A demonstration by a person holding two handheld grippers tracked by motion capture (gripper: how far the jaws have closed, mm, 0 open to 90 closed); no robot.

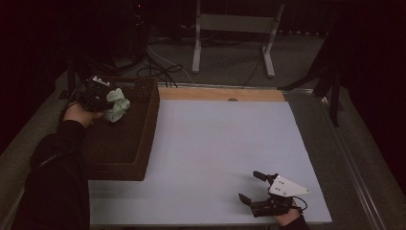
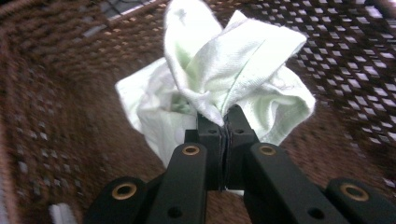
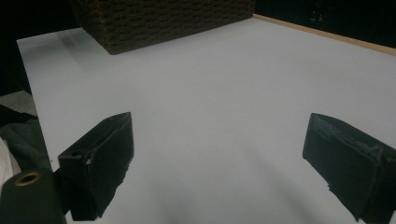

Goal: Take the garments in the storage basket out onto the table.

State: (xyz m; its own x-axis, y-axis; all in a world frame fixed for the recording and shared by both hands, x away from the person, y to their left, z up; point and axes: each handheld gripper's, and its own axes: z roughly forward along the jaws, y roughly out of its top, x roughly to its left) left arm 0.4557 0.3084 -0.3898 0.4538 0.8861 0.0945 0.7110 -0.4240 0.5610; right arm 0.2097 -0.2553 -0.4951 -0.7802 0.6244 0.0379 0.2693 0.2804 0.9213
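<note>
A pale green crumpled cloth (image 1: 117, 104) hangs over the inside of a brown wicker basket (image 1: 143, 120) at the table's left side. My left gripper (image 1: 109, 101) is shut on the cloth. In the left gripper view the black jaws meet at a pinched fold of the cloth (image 2: 233, 79), with the basket's woven wall (image 2: 56, 93) all around it. My right gripper (image 1: 251, 187) rests low near the table's front right edge, open, with nothing between its fingers (image 3: 100, 158). It points toward the basket (image 3: 163, 21).
A light blue mat (image 1: 220, 153) covers the table, with a wooden strip (image 1: 220, 94) along its far edge. Beyond the table stand a metal frame (image 1: 234, 28) and cables (image 1: 163, 69) on a dark floor.
</note>
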